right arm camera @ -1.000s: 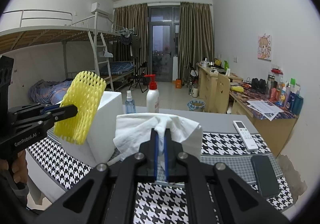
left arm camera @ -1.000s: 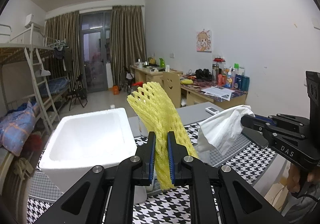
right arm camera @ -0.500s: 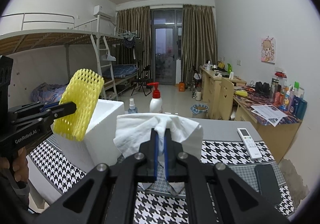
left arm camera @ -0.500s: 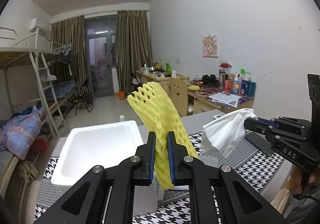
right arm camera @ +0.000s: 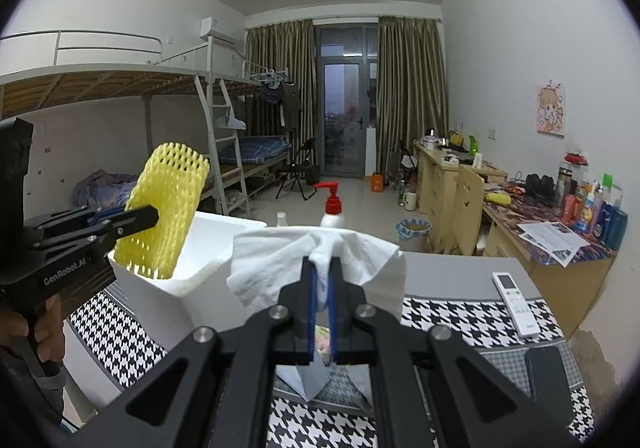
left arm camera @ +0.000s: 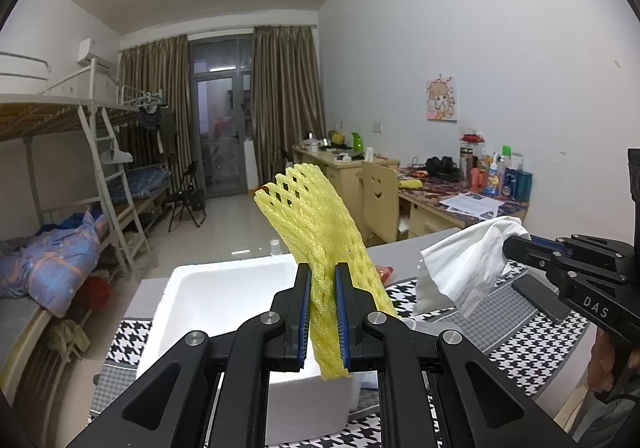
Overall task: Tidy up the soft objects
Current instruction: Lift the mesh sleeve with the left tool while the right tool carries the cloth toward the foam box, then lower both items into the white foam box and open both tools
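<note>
Left gripper (left arm camera: 322, 318): fingers clamped on yellow foam net (left arm camera: 320, 244), held upright above white foam box (left arm camera: 224, 288). Right gripper (right arm camera: 321, 312): fingers clamped on white tissue (right arm camera: 280, 264), raised beside the box over checked worktop (right arm camera: 452, 320).

Remote control (right arm camera: 516, 304) beside pump bottle (right arm camera: 332, 208)

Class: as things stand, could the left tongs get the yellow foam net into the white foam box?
Probably yes. The left tongs grip the yellow foam net above the open white foam box, and nothing visible blocks the way down.
</note>
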